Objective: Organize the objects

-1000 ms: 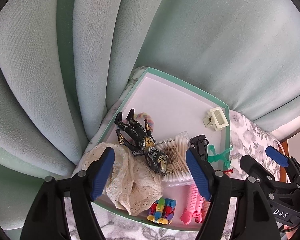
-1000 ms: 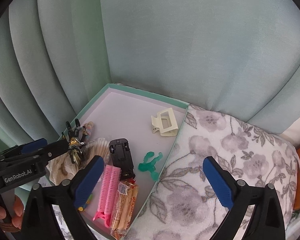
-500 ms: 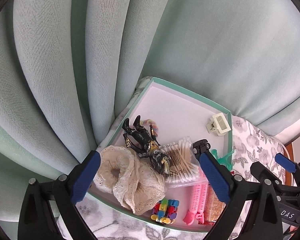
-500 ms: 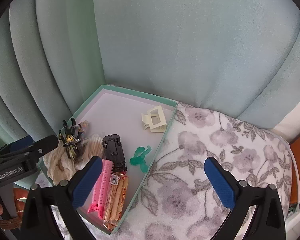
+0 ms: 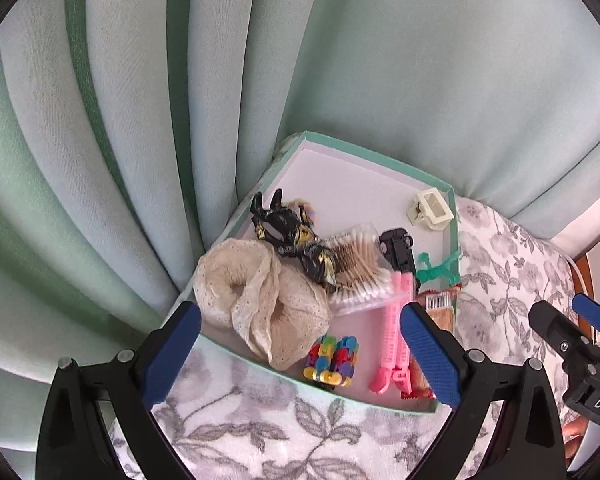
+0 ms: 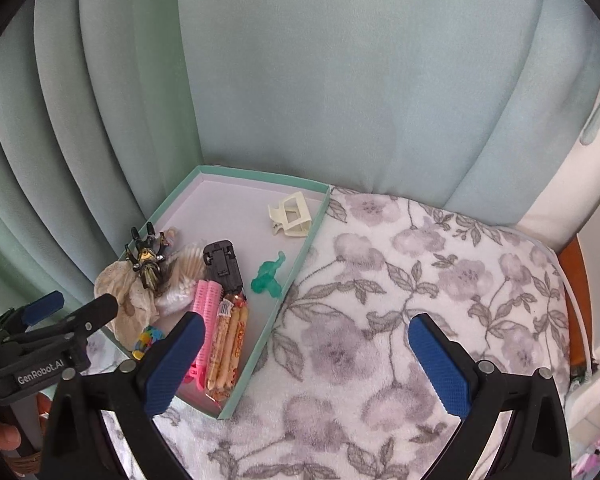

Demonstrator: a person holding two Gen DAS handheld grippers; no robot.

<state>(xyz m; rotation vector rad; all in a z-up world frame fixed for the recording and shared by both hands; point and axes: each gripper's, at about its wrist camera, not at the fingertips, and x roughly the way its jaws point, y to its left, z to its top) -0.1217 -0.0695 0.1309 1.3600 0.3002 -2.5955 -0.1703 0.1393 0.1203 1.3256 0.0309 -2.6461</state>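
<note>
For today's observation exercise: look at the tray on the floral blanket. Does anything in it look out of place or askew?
Yes. The toy car lies upside down, its underside and wheels facing up. The black-and-gold figure sprawls across the cotton swab pack and the lace scrunchie. Most items crowd one end of the tray; only the cream hair claw sits apart.

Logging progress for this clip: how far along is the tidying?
Looks nearly or fully done: the lace scrunchie, pink rollers, cream claw clip and the rest lie in the teal tray. Left gripper and right gripper are open, empty. Nothing loose shows on the floral blanket.
</note>
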